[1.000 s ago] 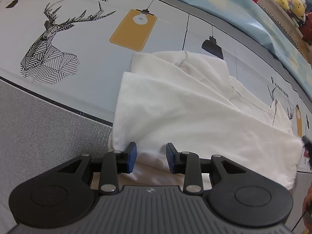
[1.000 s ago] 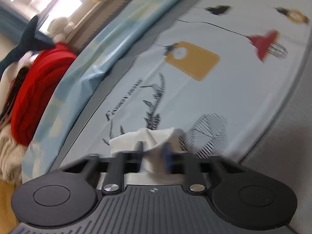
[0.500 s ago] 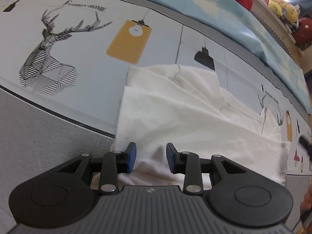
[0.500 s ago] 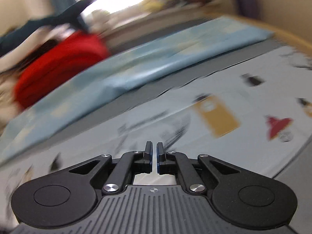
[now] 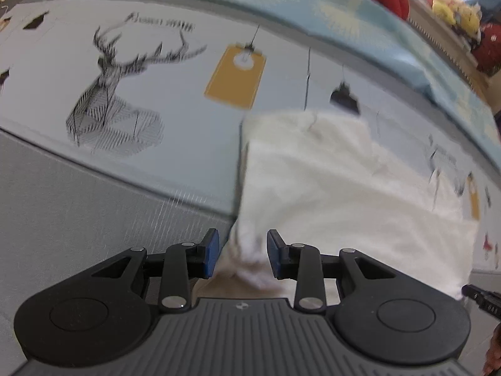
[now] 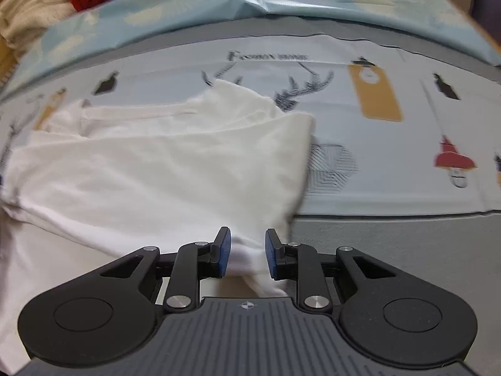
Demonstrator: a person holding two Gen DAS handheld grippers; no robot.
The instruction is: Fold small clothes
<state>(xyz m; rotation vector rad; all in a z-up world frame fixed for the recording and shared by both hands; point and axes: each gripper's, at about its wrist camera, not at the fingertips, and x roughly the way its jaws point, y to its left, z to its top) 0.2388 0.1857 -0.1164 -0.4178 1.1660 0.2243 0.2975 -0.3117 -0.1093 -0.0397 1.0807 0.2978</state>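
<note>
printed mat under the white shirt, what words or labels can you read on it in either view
"Fashion home": printed on the mat above the deer head in the right wrist view; the second word is blurred, so partly a guess.
The same caption above the deer in the left wrist view: too blurred to read.
White shirt: no text visible.
</note>
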